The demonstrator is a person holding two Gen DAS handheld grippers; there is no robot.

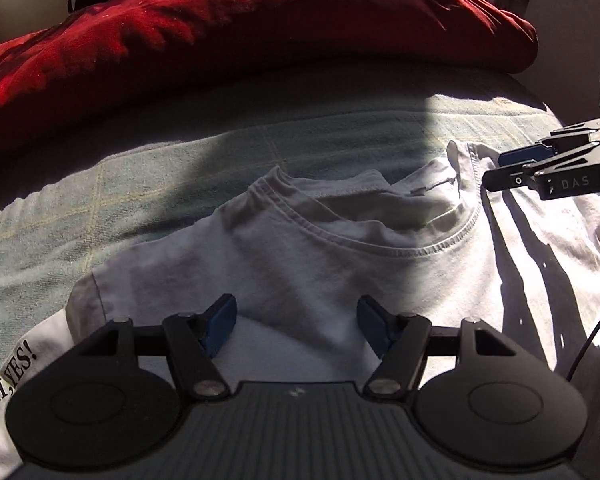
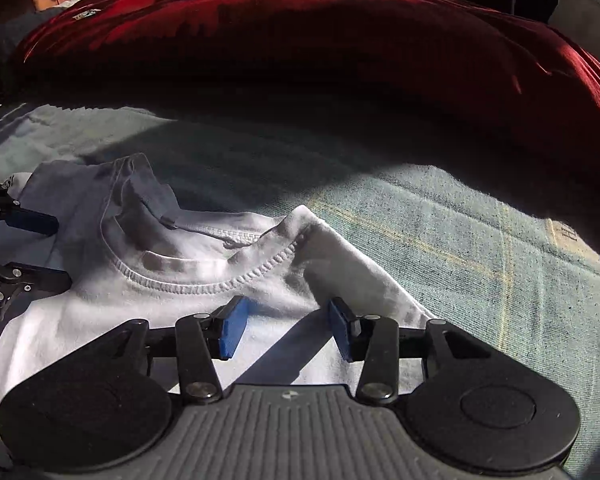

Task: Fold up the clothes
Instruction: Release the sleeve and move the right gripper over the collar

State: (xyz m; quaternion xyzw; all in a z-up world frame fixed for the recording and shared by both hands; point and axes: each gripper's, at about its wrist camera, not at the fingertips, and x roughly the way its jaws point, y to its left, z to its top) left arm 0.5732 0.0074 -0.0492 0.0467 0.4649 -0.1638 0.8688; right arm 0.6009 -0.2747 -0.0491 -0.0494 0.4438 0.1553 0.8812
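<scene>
Only one white cotton T-shirt (image 1: 340, 256) lies collar-up on the green checked bed cover (image 2: 480, 240), beside one red pillow (image 1: 220, 32). Left gripper (image 1: 296, 328) and right gripper (image 2: 286, 328) fingers spread wide, empty, over its shoulders.

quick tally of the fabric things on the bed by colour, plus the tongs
white shirt: 1
red blanket: 1
green bedcover: 1
tongs, left and right: 2
total: 5

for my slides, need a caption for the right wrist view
Open right gripper over a white t-shirt's shoulder on a green blanket.
</scene>
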